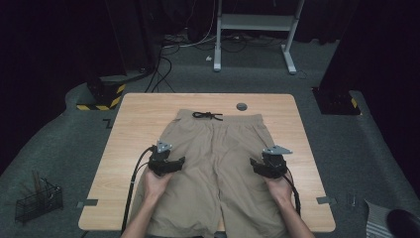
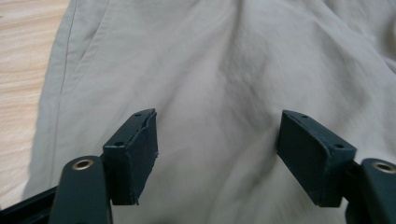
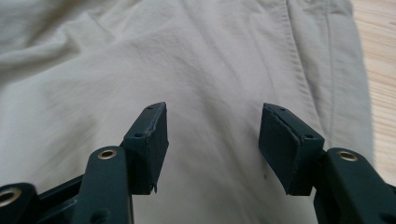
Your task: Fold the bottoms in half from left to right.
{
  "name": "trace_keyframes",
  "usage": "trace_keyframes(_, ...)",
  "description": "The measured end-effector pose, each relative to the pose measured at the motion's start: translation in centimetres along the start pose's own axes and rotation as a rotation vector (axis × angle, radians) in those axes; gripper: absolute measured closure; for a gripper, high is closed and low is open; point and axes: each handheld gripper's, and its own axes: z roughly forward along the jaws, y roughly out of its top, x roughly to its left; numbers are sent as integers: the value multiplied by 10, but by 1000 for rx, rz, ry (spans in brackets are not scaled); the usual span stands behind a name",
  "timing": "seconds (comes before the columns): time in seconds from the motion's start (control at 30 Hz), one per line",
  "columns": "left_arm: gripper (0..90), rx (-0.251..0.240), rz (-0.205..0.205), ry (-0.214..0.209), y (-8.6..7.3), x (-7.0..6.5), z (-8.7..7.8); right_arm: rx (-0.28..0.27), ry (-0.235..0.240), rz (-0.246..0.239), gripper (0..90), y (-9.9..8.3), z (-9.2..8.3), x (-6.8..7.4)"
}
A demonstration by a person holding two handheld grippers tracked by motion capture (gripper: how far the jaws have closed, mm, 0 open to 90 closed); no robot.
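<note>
A pair of beige shorts lies flat on the wooden table, waistband at the far side with a black drawstring tied in a bow. My left gripper hovers over the left leg of the shorts, jaws apart with nothing between them. Over the right leg of the shorts my right gripper stands open, close to the side seam. Both point toward the far side of the table.
A round grey cap sits in the tabletop beyond the waistband. Left of the table a black wire basket stands on the floor. A white-legged frame and cables lie behind the table.
</note>
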Motion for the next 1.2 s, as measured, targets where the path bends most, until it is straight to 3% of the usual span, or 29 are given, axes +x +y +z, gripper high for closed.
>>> trace_keyframes(0.07, 289, 15, -11, 3, -2, 1, 6, 13, 2, 0, 426, 1, 11, 1)
trace_keyframes(0.13, 281, 41, 10, 20, -4, 0, 10, 23, 6, 8, 426, 0, 14, 1)
trace_keyframes(0.23, 276, 40, 62, 46, -7, -4, 11, 46, -14, -14, 415, -4, 19, 4)
trace_keyframes(0.37, 277, 14, 57, 52, -12, -5, 9, 34, -26, -27, 413, -6, 18, 6)
trace_keyframes(1.2, 254, 17, 62, 45, -31, -16, -11, 20, -16, -30, 410, -26, -1, 12)
